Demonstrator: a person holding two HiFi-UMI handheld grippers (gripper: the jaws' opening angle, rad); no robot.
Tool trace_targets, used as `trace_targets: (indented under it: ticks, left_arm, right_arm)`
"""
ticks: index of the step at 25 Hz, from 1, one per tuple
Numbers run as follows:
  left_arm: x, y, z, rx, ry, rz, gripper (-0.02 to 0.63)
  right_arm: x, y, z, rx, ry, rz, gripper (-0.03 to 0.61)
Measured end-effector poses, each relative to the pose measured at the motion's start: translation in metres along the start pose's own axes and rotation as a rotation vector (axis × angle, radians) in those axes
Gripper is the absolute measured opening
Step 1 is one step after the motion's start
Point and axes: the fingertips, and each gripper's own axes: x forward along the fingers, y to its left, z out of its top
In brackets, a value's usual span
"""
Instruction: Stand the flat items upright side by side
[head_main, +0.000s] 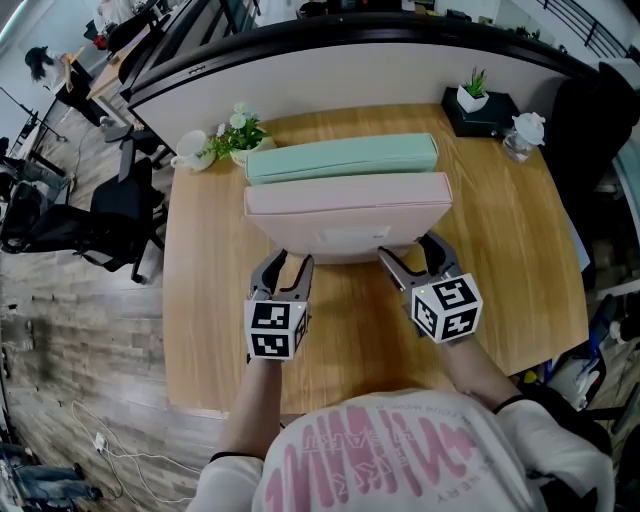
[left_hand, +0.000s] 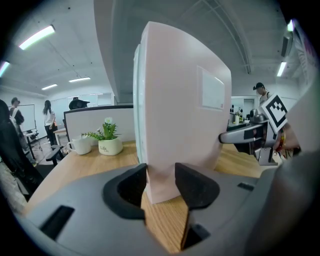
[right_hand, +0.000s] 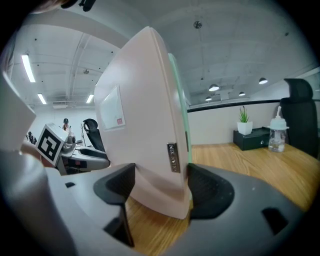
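A flat pink soft case (head_main: 348, 215) stood up on its long edge in the middle of the wooden desk (head_main: 200, 300). Just behind it stood a flat pale green soft case (head_main: 340, 158), also up on its edge. In the gripper views the two were side by side and so close that only a thin green strip showed.

The left claw (head_main: 283, 262) was clamped on the pink case's bottom left corner, with a dark pad on each side. The right claw (head_main: 408, 250) was clamped on the bottom right corner, next to a small metal tag.

At the back left, a white round pot (left_hand: 110, 146) held a leafy plant (head_main: 238, 128) with white flowers. A white mug (head_main: 192, 150) sat beside it, but what was in it could not be seen. At the back right, a small white pot (head_main: 470, 97) with a spiky green plant sat on a black box (head_main: 482, 115). A clear bottle (head_main: 522, 135) stood next to the box.
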Motion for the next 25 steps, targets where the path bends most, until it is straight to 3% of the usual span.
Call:
trace_targets:
  ticks: [25]
  left_arm:
    - [-0.005, 0.0, 0.003, -0.044, -0.011, 0.008, 0.173]
  right_arm:
    - [-0.004, -0.003, 0.013, 0.013, -0.035, 0.011, 0.327]
